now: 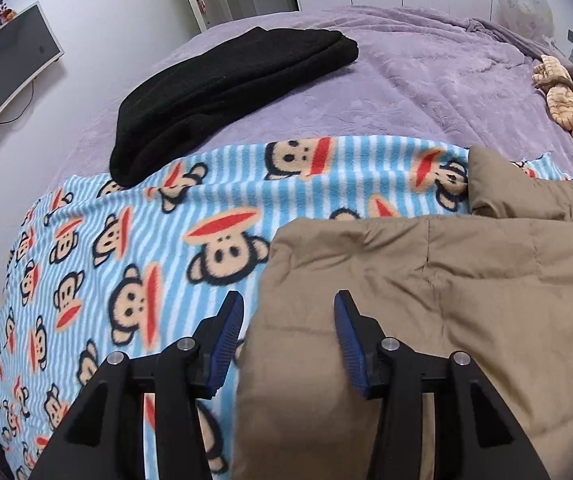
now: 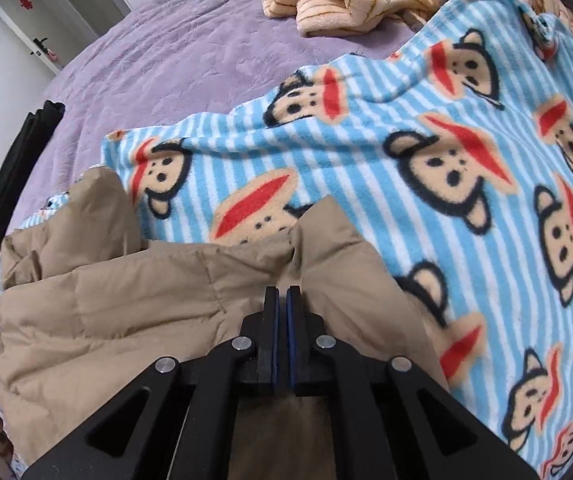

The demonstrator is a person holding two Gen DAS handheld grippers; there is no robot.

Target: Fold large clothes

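Puffy tan jacket [image 1: 426, 300], soft and slippery-looking; probably best grabbed at lower-centre edge. Left gripper [image 1: 288, 312] spread apart, right gripper [image 2: 283, 300] pinched together.

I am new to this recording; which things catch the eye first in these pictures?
The monkey-print blanket, blue-striped, covers the near part of the purple bed. On it lies the tan padded coat: the right gripper is shut on it, the left gripper open at its edge. A folded black garment lies beyond.
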